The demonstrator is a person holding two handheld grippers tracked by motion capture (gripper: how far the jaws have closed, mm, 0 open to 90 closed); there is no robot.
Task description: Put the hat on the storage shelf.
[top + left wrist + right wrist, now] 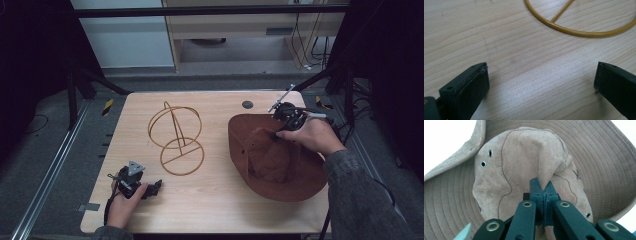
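A brown wide-brimmed hat (272, 160) lies on the right half of the wooden table (210, 195). My right gripper (281, 125) is shut on a fold of the hat's crown (529, 162); in the right gripper view the gripper (545, 187) has its jaws pressed together with a pinch of cloth between them. A gold wire stand (176, 137) made of two rings and a post rests at the table's middle left. My left gripper (156, 187) sits low at the front left with its jaws wide apart (541, 80) over bare wood, just short of the stand's base ring (584, 31).
A small dark round disc (247, 104) sits in the tabletop near the far edge. Dark frame bars (95, 80) flank the table on both sides. Bare wood stretches between the stand and the hat and along the front edge.
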